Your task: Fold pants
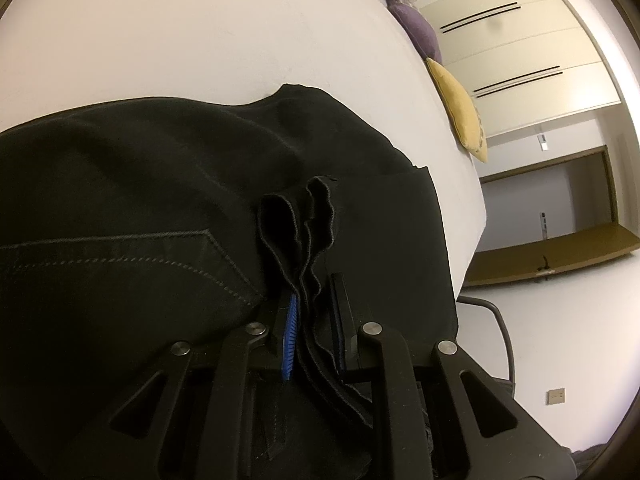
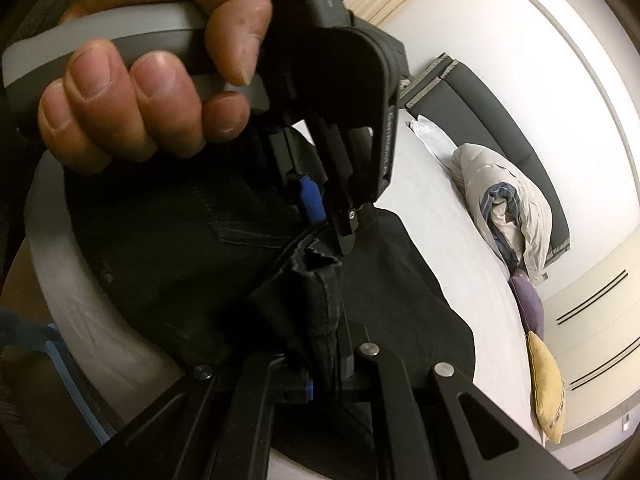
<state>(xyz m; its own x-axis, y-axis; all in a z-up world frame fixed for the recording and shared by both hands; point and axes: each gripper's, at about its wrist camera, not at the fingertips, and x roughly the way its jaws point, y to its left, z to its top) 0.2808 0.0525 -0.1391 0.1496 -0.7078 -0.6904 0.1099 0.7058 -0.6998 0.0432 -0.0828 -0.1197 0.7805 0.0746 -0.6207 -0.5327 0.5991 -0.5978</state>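
While both tools bite into the cloth, the black pants (image 1: 160, 200) lie spread over the white bed (image 1: 200, 32), bunched toward its near edge. Look at the left hand-held gripper (image 1: 310, 292): its jaws are pressed together on a wad of several hem layers, the wavy stitched edges poking up past the fingertips, a blue pad (image 1: 290, 328) showing on one finger. From the other camera you can see the person's left hand (image 2: 152, 80) wrapped round that tool's grey handle, fingers curled under, thumb over the top, with the tool angled down at the fabric. Right below it, the right hand-held gripper (image 2: 332, 344) is clamped on its own fold of the same pants, the cloth rising out of its jaws in a crumpled peak. The two tools sit close, their tips near each other over the same gathered edge. A stitched pocket seam (image 1: 140, 248) runs across the flat part of the pants to the side. Further up the bed, against the dark headboard (image 2: 500, 128), there's a rolled bundle of pale bedding (image 2: 508, 200), then a purple cushion (image 2: 528, 300) and a yellow cushion (image 2: 546, 384) along the far edge. Beyond them stand cream wardrobe doors (image 1: 520, 48) with long dark handle slots.
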